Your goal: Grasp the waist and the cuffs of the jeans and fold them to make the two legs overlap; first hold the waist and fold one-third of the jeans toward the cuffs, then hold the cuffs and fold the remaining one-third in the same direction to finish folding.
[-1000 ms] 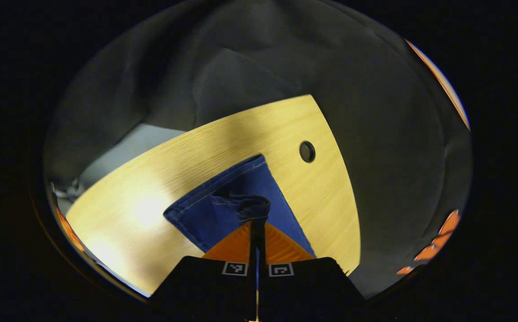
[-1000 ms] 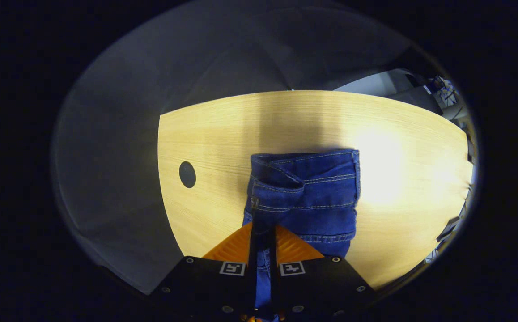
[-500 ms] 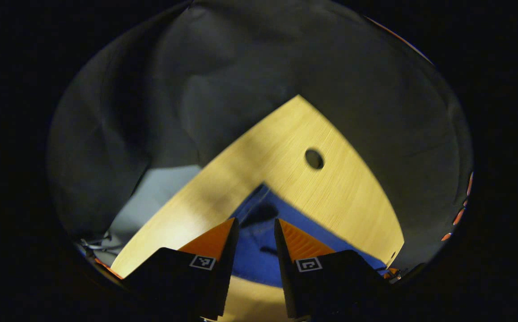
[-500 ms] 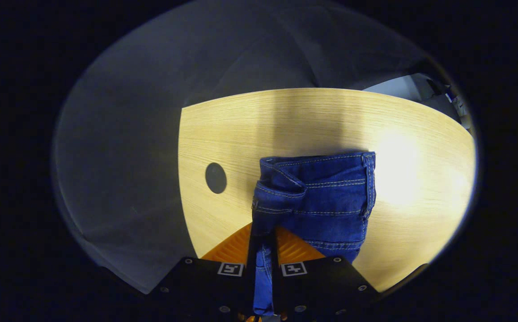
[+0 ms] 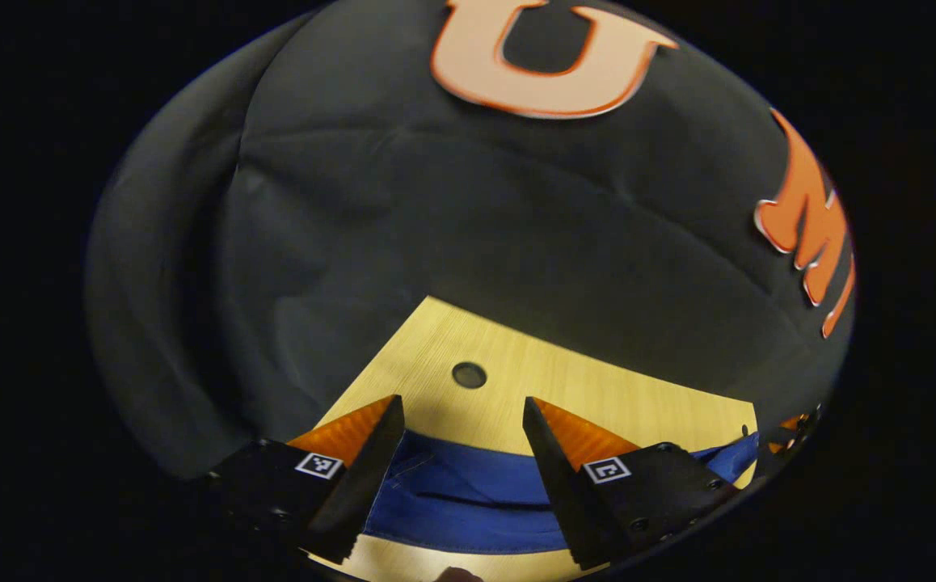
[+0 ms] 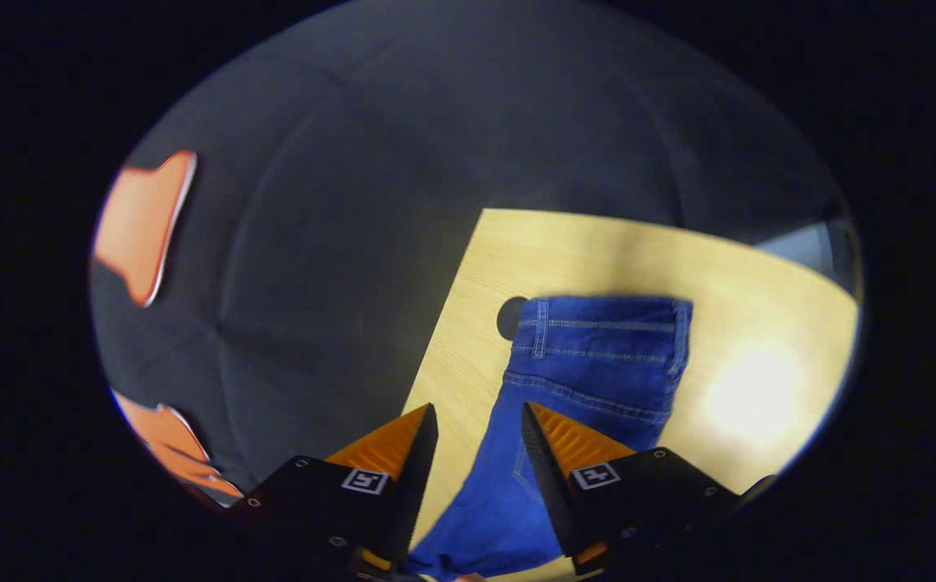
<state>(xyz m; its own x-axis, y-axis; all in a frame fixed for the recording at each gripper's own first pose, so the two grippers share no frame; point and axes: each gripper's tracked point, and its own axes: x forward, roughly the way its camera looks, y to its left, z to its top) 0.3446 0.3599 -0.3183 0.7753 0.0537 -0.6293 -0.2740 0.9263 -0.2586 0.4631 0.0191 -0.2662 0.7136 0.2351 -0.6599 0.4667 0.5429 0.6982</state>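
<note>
Now both tongs (image 5: 461, 440) (image 6: 478, 444) gape apart above the jeans (image 6: 581, 380), whose waistband lies farthest along the table (image 6: 581, 250)

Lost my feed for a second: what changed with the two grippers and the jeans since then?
Both let go: the left gripper opened first, then the right gripper, and both drew back with fingers spread. The jeans now lie flat on the table, still the same folded denim beside the round hole.

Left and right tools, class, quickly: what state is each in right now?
Left tool: open, holding nothing, above the jeans.
Right tool: open, holding nothing, jeans lying on the table.
</note>
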